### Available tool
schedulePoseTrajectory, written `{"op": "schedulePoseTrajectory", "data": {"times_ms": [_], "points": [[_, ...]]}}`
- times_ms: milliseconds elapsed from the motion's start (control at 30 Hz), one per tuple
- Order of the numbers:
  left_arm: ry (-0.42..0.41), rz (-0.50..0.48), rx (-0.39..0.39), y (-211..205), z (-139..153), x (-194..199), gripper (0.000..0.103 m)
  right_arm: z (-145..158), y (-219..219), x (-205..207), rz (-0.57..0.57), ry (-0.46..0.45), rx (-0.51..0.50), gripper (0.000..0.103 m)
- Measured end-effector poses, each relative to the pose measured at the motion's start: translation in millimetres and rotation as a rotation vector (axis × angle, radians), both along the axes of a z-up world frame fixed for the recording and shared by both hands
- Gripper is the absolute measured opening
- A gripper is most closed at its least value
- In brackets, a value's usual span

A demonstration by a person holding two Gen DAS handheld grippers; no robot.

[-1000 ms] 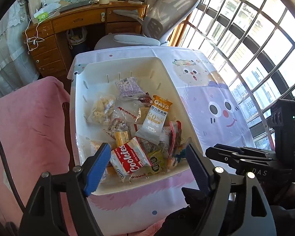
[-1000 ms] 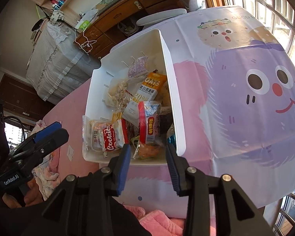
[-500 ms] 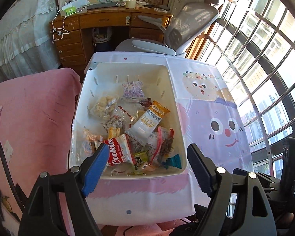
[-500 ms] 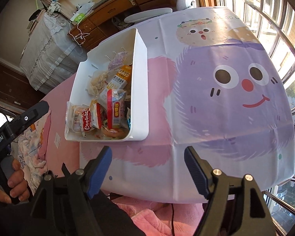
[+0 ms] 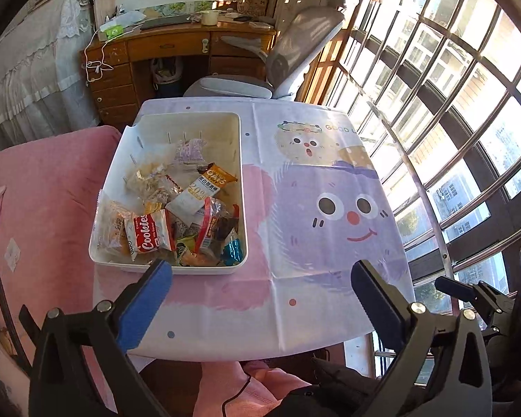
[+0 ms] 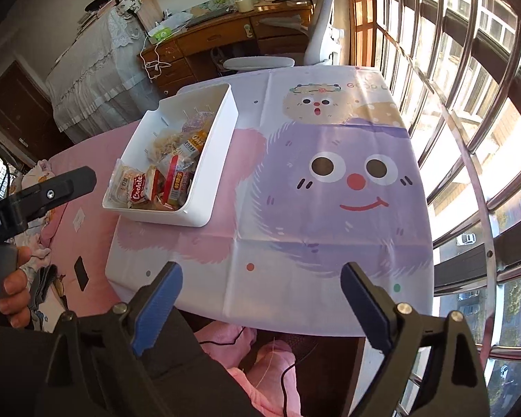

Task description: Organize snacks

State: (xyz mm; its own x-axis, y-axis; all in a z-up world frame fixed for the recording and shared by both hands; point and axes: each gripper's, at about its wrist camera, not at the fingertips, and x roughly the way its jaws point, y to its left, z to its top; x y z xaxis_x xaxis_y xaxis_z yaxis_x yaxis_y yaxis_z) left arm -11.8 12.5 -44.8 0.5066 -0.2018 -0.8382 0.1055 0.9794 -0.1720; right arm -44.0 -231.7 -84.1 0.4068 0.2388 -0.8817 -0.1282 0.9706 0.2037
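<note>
Both grippers, left gripper [image 5: 260, 274] and right gripper [image 6: 262, 278], have just spread wide, nothing between them. Ahead sits the white bin [image 5: 241, 187] of snack packets [image 5: 153, 231] (light, crinkly, slippery, I judge); pinch sealed edges.

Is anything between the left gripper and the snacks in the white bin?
Nothing visible. The left gripper, jaws just opened and empty, hangs near the white bin; the open-topped bin exposes the snacks, with only bare tablecloth nearby.

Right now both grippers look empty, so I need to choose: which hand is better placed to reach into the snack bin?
Left. The left gripper sits nearer the white bin; the right gripper faces bare tablecloth.
</note>
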Motion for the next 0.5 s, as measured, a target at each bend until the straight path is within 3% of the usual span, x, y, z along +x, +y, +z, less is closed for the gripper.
{"op": "schedulePoseTrajectory", "data": {"times_ms": [233,500], "points": [[-0.068,-0.013,0.052,-21,31,-25,0.102,42,1,-19,-0.002,-0.049,0.028,0.1],[-0.085,0.044,0.098,-31,32,-48,0.102,52,4,-47,-0.048,-0.09,-0.009,0.1]]}}
